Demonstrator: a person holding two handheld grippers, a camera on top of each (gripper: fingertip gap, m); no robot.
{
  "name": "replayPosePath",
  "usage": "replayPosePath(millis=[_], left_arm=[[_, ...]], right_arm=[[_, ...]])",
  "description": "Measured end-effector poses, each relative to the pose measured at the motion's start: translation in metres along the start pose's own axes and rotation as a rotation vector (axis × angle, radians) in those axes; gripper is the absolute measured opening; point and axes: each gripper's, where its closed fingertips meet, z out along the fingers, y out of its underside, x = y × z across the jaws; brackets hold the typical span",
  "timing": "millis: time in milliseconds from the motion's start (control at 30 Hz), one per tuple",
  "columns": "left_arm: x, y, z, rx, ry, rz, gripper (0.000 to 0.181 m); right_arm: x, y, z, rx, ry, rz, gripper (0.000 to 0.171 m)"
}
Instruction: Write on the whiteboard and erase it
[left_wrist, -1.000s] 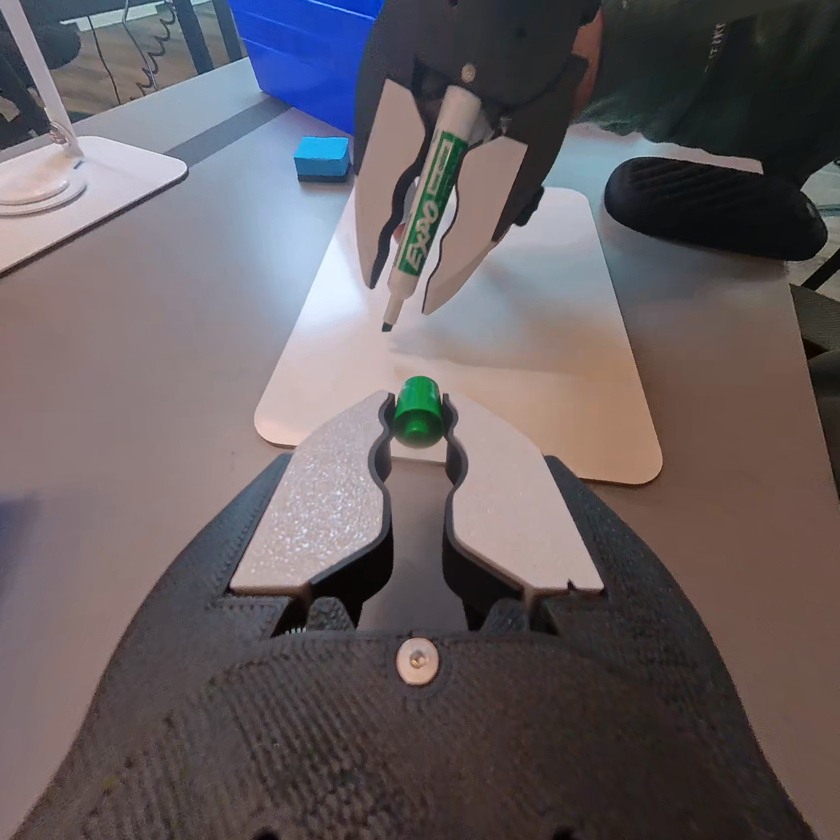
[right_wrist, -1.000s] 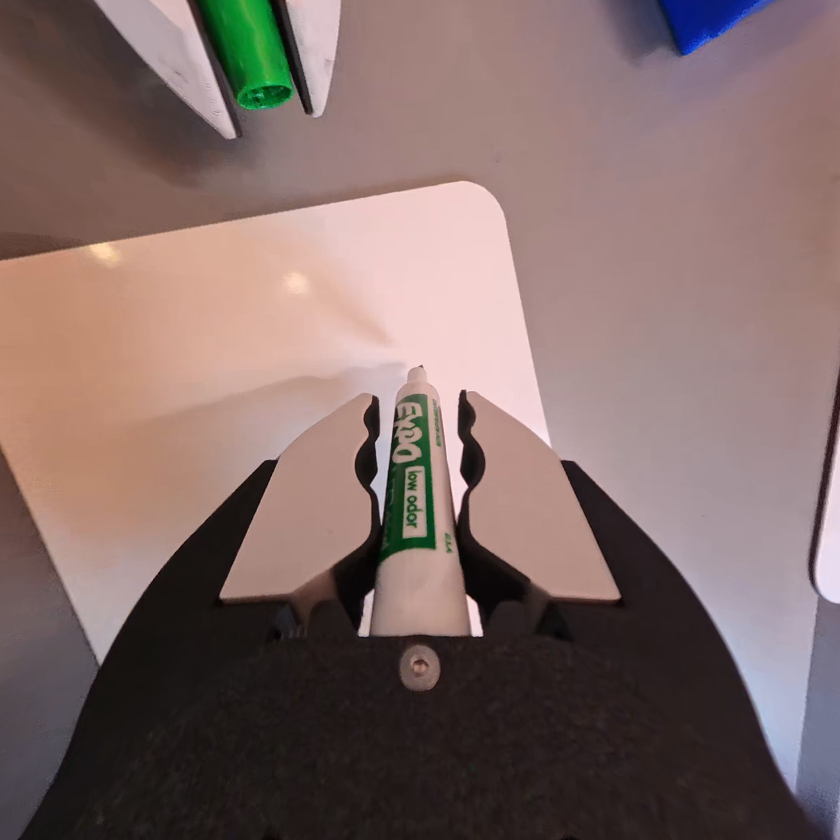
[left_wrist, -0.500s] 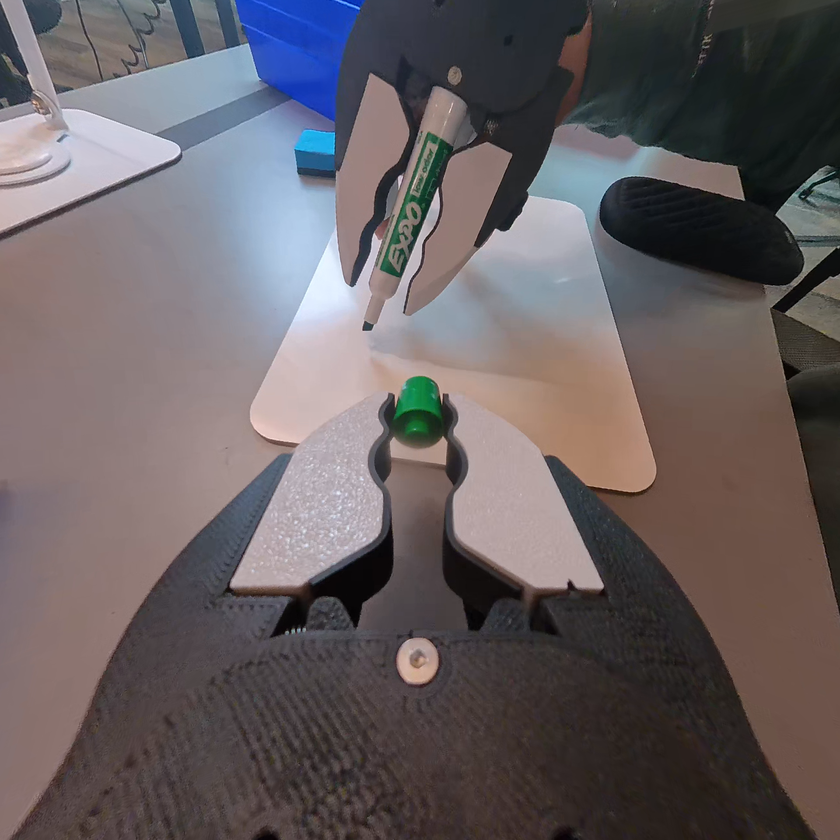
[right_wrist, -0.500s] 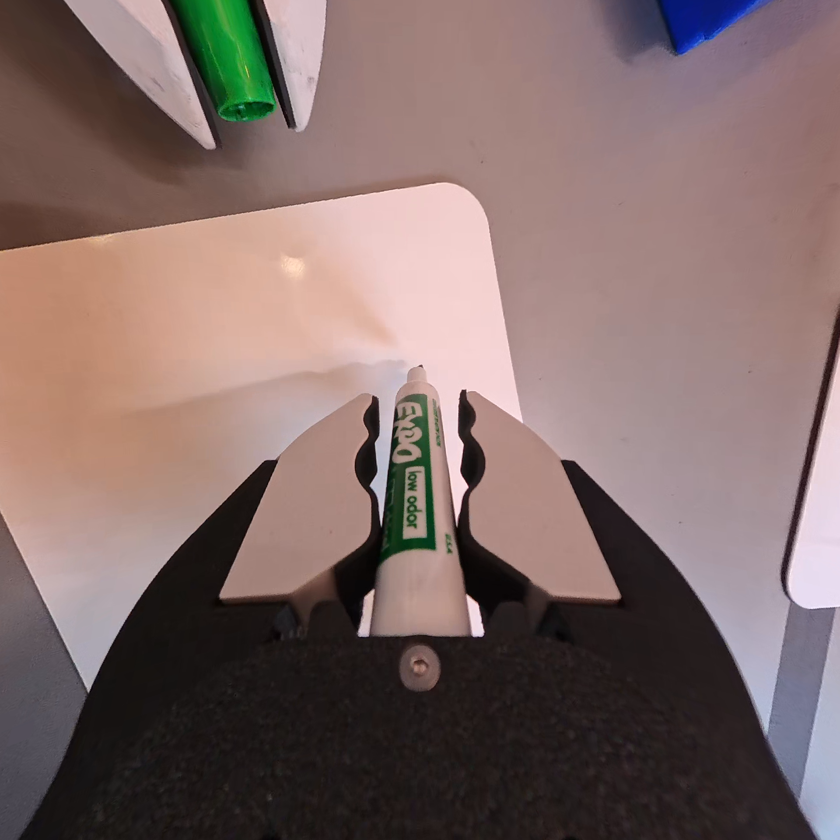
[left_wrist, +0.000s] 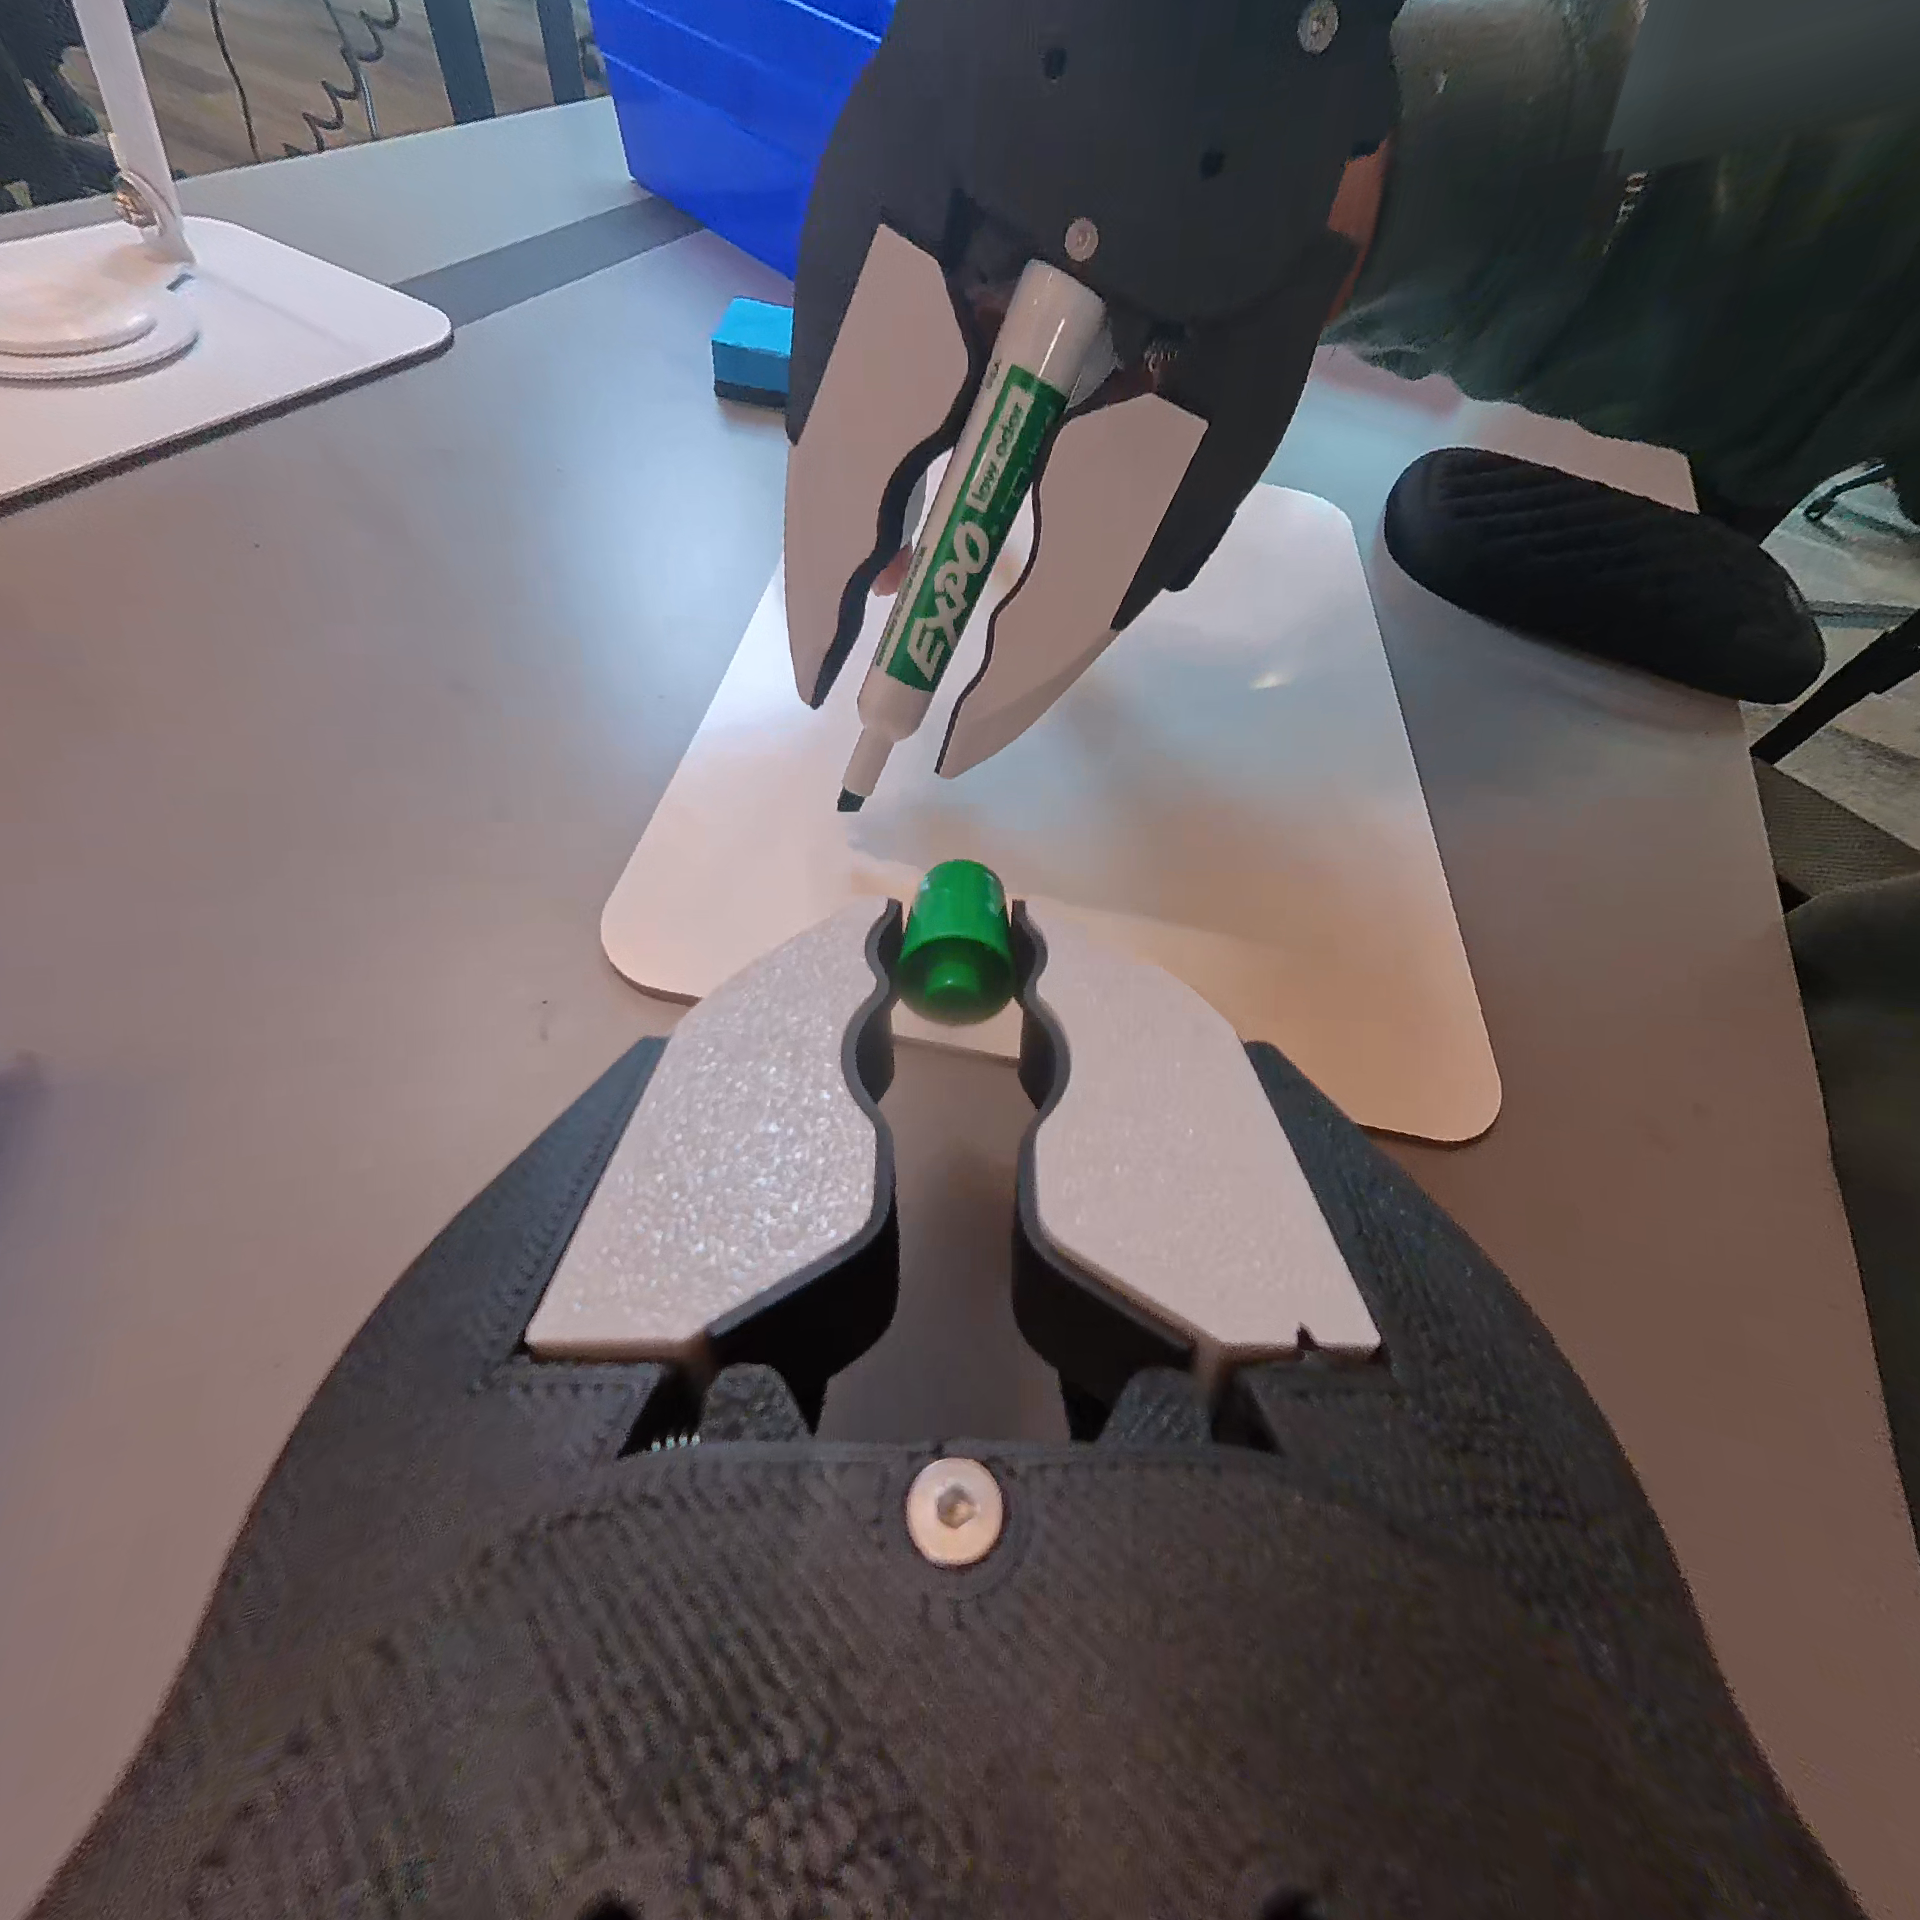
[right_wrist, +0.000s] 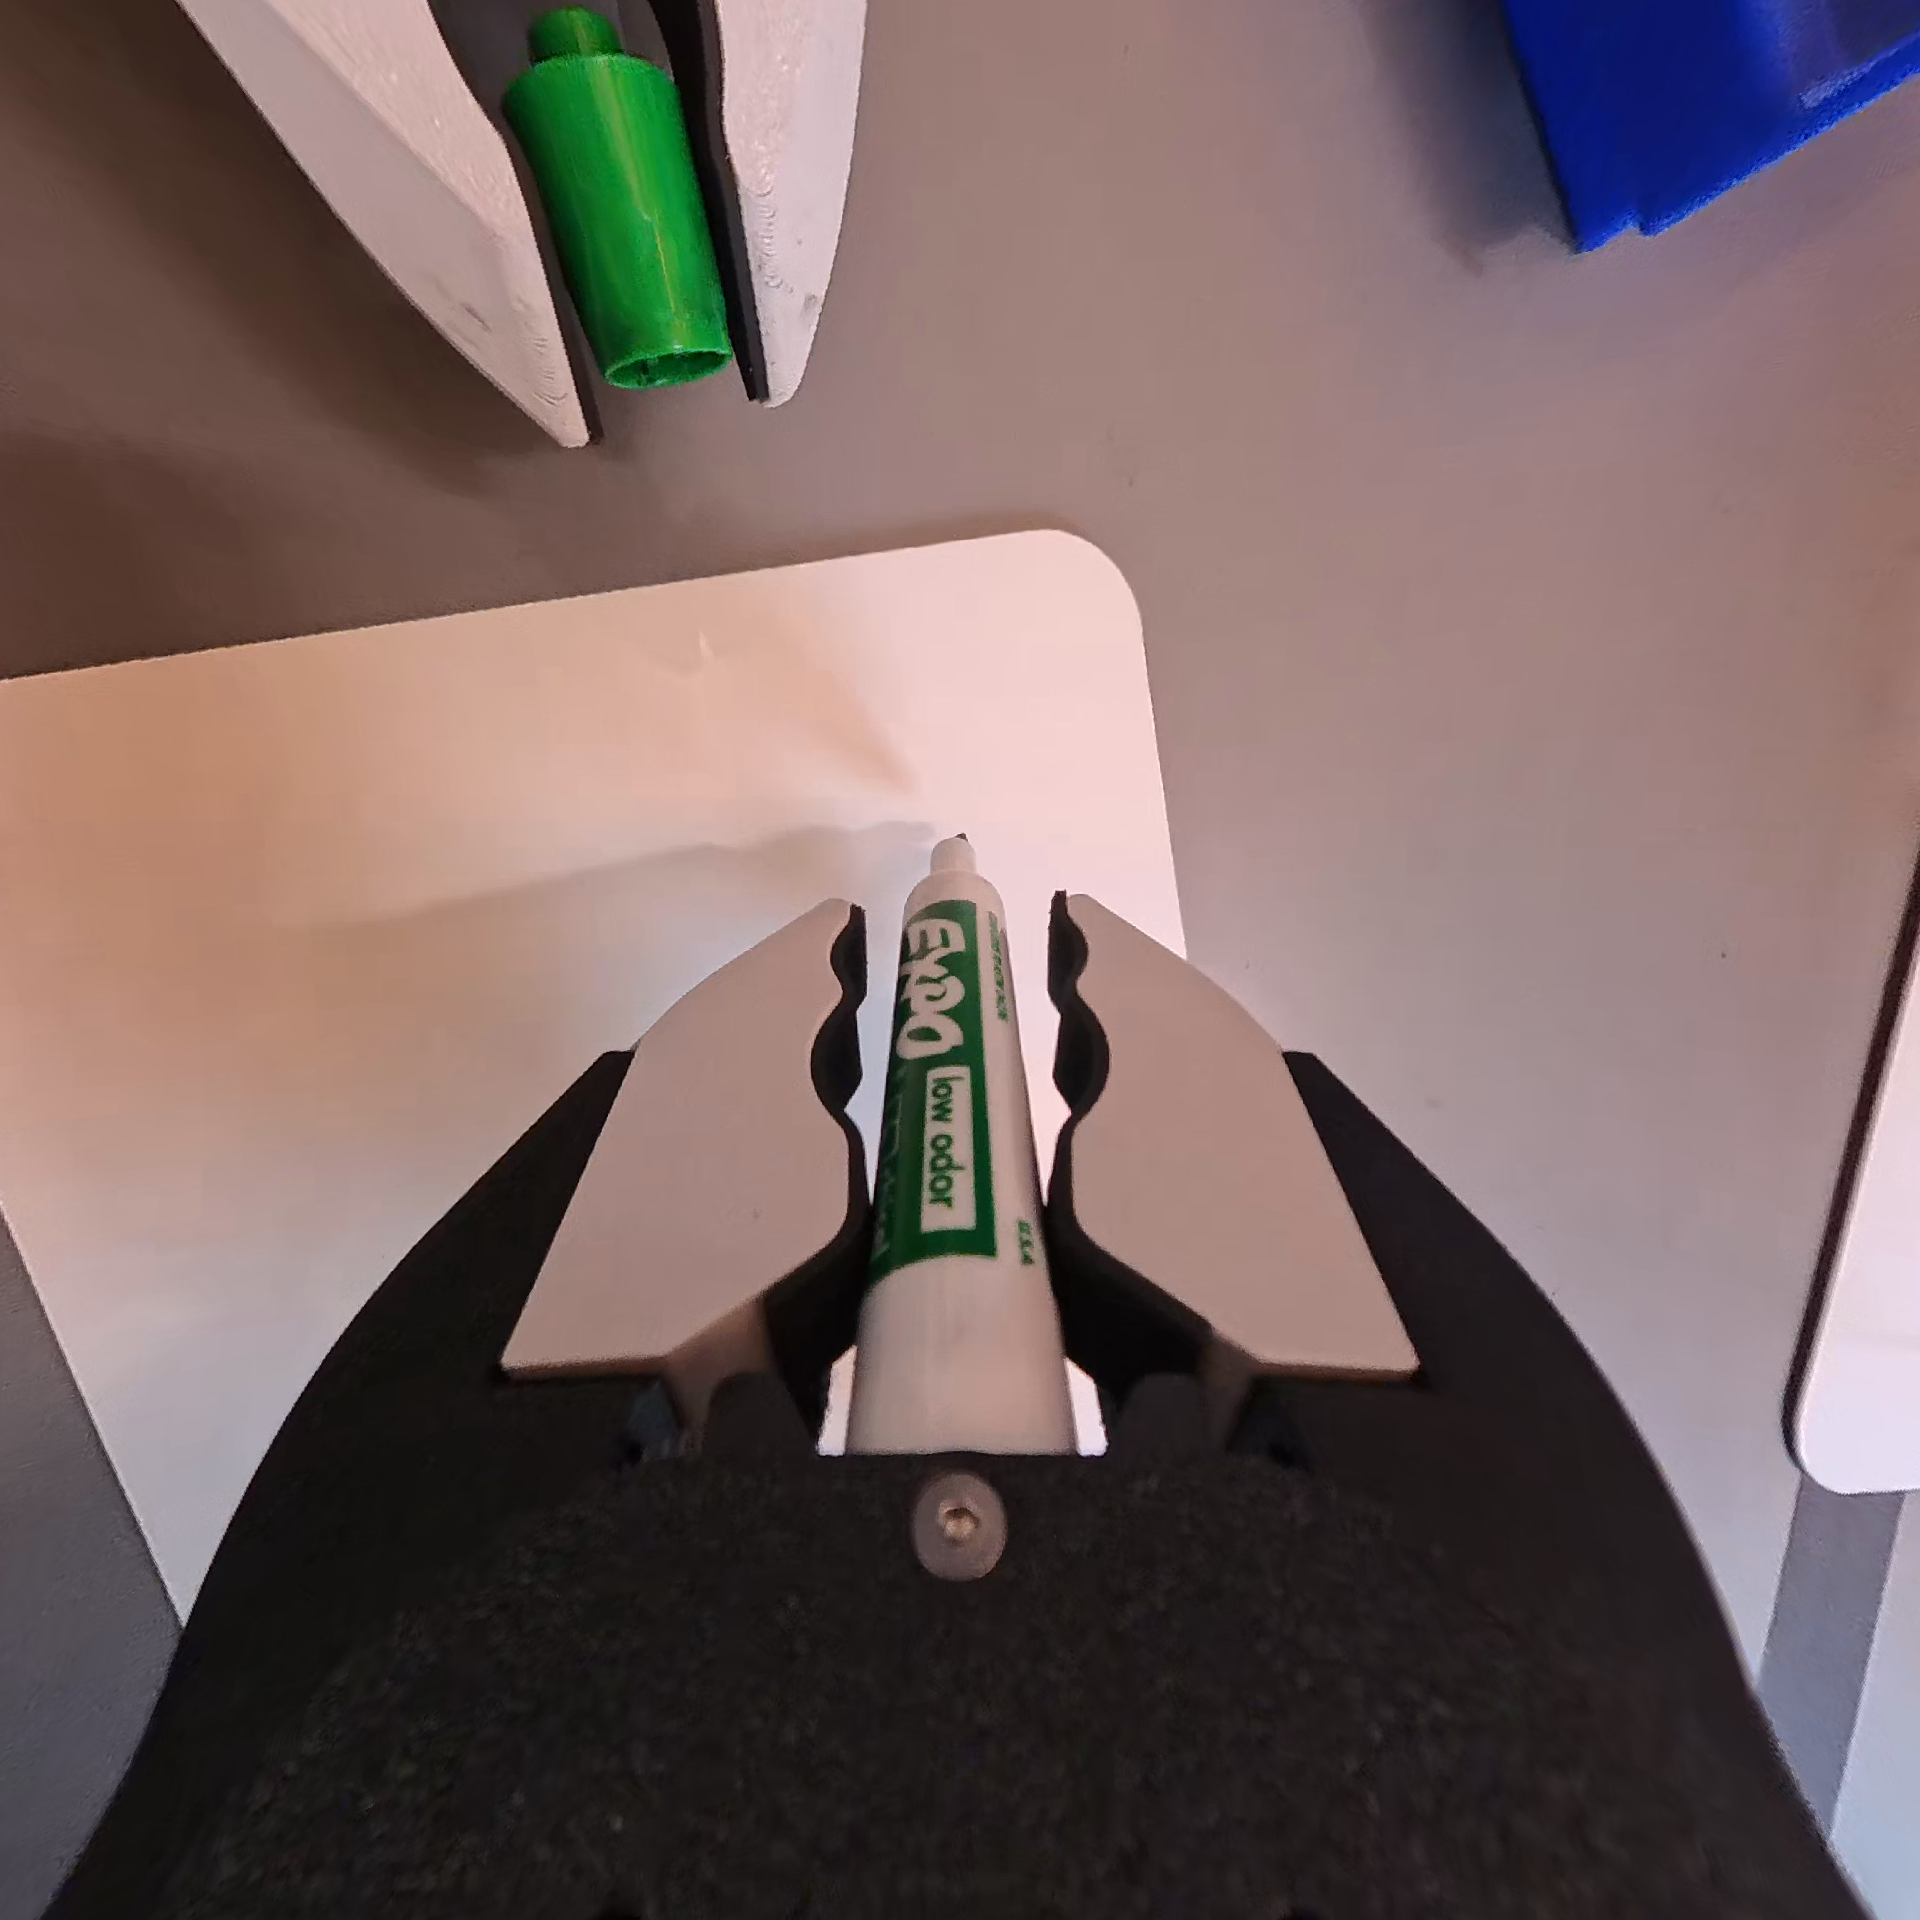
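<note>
Clenched in the right gripper (right_wrist: 956, 914), a green-labelled marker (right_wrist: 951, 1122) is held tip-down at the whiteboard (right_wrist: 416, 831), frame centre; its green cap (left_wrist: 954, 948) is gripped by the left gripper (left_wrist: 951, 920); a blue bin (left_wrist: 727, 125) stands upper centre

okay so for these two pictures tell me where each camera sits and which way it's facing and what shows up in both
Left wrist view: sits on the left gripper, looks low along the grey table toward the person; its fingers hold the green cap; a dark sleeve shows behind.
Right wrist view: sits on the right gripper, looks steeply down at the whiteboard; its fingers hold the uncapped marker.
Shared: whiteboard, marker, cap, blue bin, and each view shows the other gripper opposite.
</note>
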Motion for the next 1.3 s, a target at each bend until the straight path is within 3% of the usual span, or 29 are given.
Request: replayPosePath(millis=[700,900,1300], left_arm=[[0.007,-0.011,-0.003,0.058,0.071,-0.019,0.019],[-0.005,0.002,0.001,-0.016,-0.02,0.106,0.019],[-0.027,-0.007,-0.015,0.074,-0.109,0.123,0.019]], right_arm=[[-0.009,-0.006,0.002,0.016,0.01,0.015,0.034],[-0.01,-0.005,-0.003,0.0,0.009,0.036,0.034],[0.005,0.009,-0.004,-0.064,0.022,0.098,0.034]])
